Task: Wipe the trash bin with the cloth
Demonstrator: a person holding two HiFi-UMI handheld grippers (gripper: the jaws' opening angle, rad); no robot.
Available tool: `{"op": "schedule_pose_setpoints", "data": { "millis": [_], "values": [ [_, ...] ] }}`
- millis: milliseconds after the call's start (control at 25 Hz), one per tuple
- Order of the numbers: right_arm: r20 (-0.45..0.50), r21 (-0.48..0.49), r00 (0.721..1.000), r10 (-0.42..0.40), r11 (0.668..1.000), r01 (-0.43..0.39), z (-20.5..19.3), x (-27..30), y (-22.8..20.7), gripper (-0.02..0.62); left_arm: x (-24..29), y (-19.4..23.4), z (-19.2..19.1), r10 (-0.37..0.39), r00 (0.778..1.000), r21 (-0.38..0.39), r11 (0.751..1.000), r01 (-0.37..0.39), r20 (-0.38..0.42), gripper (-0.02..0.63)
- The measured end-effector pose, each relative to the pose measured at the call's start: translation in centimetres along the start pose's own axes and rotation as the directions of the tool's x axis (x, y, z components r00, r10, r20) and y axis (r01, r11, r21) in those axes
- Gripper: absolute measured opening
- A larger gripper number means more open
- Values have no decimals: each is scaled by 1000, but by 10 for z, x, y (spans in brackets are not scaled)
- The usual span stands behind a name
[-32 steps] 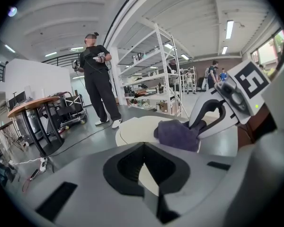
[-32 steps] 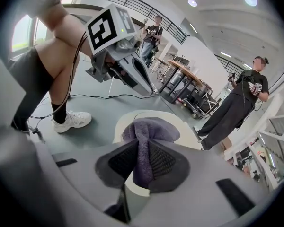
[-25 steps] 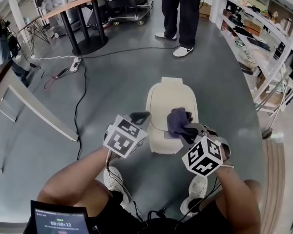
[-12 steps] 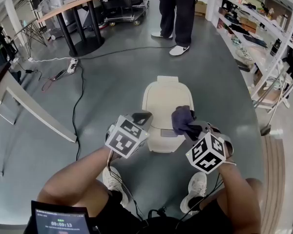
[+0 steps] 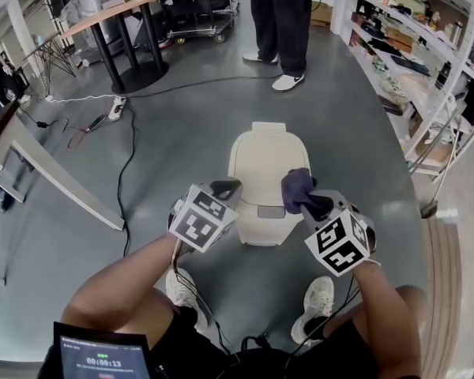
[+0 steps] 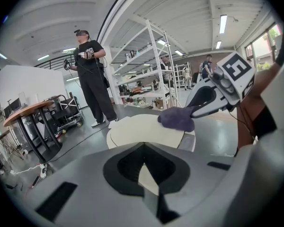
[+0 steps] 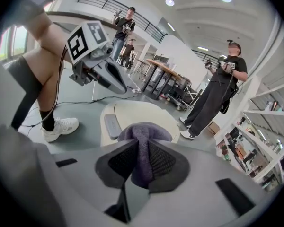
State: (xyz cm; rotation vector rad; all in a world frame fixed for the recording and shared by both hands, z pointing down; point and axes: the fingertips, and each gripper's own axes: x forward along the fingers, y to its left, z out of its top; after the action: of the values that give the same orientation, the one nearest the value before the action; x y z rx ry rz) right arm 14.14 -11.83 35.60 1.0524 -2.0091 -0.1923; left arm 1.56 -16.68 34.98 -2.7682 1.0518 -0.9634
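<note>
Right tongs pinching cloth, trash bin beneath, left tongs closed

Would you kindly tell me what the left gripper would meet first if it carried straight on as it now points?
Probably the cream trash bin lid, lying straight ahead of the left gripper, whose jaws are shut and empty. The purple cloth sits right of that line. Depth is unclear.

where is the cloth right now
In the head view the purple cloth is just right of centre, resting on the right side of the cream trash bin and clamped in the right gripper.
</note>
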Motion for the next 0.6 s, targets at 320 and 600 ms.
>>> {"op": "schedule_pose_setpoints", "data": {
  "millis": [320,600],
  "values": [
    [275,227,956,-99,973,36,38,-41,-6,64,-28,-5,22,27,995,-231,973,-3,99,2],
    [431,369,902,-34,919,-141,93,-72,43,64,-86,4,21,136,974,-291,954,-79,183,2]
  ]
}}
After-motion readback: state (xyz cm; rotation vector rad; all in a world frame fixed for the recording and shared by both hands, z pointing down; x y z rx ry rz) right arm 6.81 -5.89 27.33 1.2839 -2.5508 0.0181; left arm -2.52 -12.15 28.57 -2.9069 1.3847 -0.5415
